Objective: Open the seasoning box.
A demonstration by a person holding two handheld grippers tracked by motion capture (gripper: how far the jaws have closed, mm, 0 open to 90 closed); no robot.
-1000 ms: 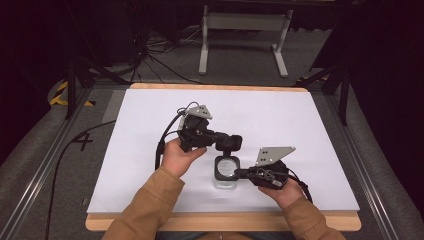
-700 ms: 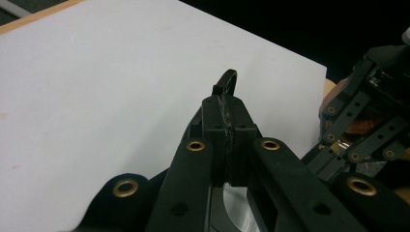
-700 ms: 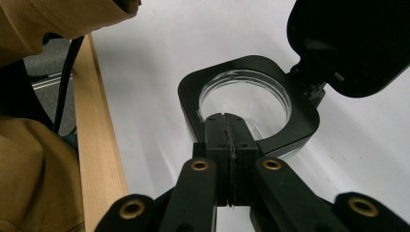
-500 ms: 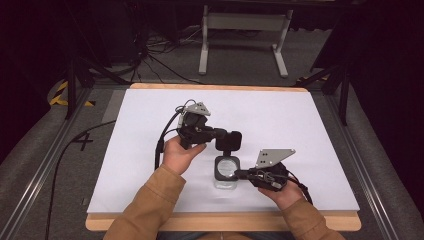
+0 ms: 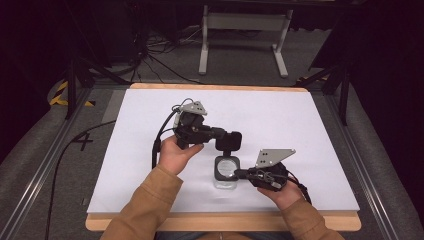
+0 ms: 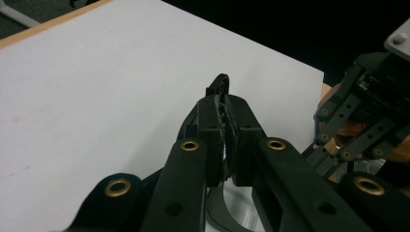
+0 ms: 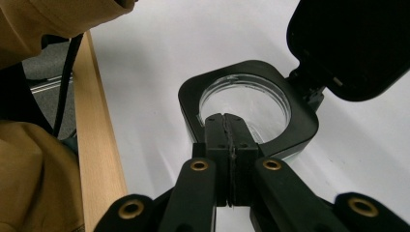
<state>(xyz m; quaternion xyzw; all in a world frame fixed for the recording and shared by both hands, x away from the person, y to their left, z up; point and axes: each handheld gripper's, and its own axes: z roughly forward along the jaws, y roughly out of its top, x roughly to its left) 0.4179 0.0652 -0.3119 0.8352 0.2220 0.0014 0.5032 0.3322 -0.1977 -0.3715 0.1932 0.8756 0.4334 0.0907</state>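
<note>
1. High view: a small clear box with a black rim sits on the white table, near the front. Its lid stands open.
2. Left gripper view: the left gripper is clamped on the lid's edge.
3. Right gripper view: the right gripper pinches the black rim. The box looks empty, light, hard and slippery; hold the rim.

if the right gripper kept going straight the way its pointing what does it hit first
The right gripper, shut, already rests on or clamps the near rim of the clear container's black collar. Going on, it would probably push that container along the white table toward the open hinged lid held by the left gripper.
</note>
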